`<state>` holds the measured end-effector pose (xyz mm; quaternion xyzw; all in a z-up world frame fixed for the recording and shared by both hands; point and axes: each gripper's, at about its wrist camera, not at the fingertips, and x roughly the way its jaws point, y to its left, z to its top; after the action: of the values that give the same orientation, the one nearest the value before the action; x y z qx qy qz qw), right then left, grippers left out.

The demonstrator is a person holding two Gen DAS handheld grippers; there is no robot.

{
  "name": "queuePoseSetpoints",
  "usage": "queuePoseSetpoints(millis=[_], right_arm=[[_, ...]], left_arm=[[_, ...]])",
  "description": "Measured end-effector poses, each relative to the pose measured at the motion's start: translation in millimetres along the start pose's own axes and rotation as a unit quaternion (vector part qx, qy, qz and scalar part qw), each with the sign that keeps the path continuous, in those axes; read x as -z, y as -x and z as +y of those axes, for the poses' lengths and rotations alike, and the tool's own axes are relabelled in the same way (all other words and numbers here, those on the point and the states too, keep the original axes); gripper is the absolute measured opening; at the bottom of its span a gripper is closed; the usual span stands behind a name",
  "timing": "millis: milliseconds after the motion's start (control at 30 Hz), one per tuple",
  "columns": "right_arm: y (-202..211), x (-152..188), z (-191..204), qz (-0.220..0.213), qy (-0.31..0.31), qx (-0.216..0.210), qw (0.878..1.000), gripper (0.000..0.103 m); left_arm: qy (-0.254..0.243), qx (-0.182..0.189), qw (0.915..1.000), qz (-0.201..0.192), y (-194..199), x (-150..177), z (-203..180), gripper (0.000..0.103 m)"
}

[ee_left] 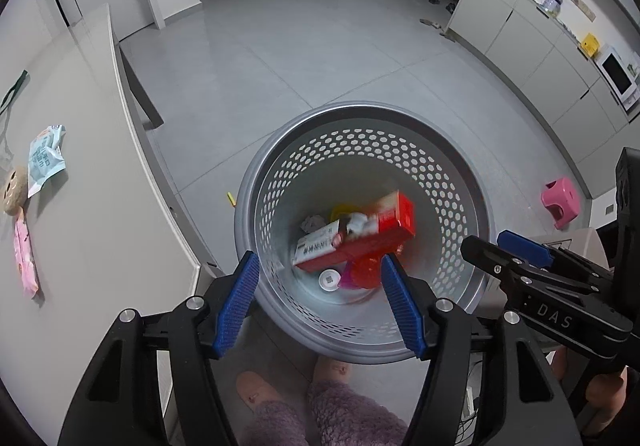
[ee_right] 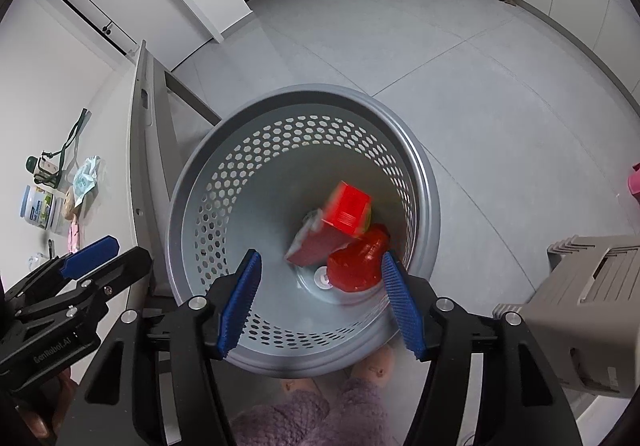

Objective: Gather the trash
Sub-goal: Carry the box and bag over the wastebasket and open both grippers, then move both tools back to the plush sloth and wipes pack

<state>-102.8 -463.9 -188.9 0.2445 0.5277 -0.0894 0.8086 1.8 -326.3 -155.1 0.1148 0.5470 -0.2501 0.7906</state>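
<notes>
A grey perforated trash bin (ee_left: 460,182) stands on the floor below both grippers; it also shows in the right wrist view (ee_right: 188,206). Inside lie a red carton (ee_left: 384,230), blurred as if moving, a red plastic cup (ee_right: 360,262), a white cap (ee_left: 329,279) and crumpled paper (ee_left: 312,223). My left gripper (ee_left: 320,298) is open and empty above the bin's near rim. My right gripper (ee_right: 320,298) is open and empty above the bin too. On the table (ee_left: 100,206) to the left lie a light blue wrapper (ee_left: 46,158) and a pink packet (ee_left: 25,262).
A pink stool (ee_left: 560,202) stands on the floor at right. A grey crate (ee_right: 592,310) is close on the right. A bottle (ee_right: 40,208) and a strapped item (ee_right: 44,166) sit on the table. The person's slippered feet (ee_left: 296,398) are below the bin.
</notes>
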Motion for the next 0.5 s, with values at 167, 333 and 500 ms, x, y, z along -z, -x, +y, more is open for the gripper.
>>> queuePoseSetpoints(millis=[167, 333, 500], right_arm=[[5.0, -0.9, 6.9, -0.003, 0.01, 0.0, 1.0, 0.06], [10.7, -4.0, 19.2, -0.008, 0.022, -0.002, 1.0, 0.06], [14.4, -9.3, 46.0, -0.012, 0.046, -0.009, 0.999, 0.06]], left_arm=[[0.008, -0.004, 0.9999, -0.012, 8.9, -0.1, 5.3, 0.062], [0.027, -0.01, 0.9992, -0.026, 22.0, -2.2, 21.0, 0.064], [0.058, -0.025, 0.997, -0.044, 37.6, -1.4, 46.4, 0.066]])
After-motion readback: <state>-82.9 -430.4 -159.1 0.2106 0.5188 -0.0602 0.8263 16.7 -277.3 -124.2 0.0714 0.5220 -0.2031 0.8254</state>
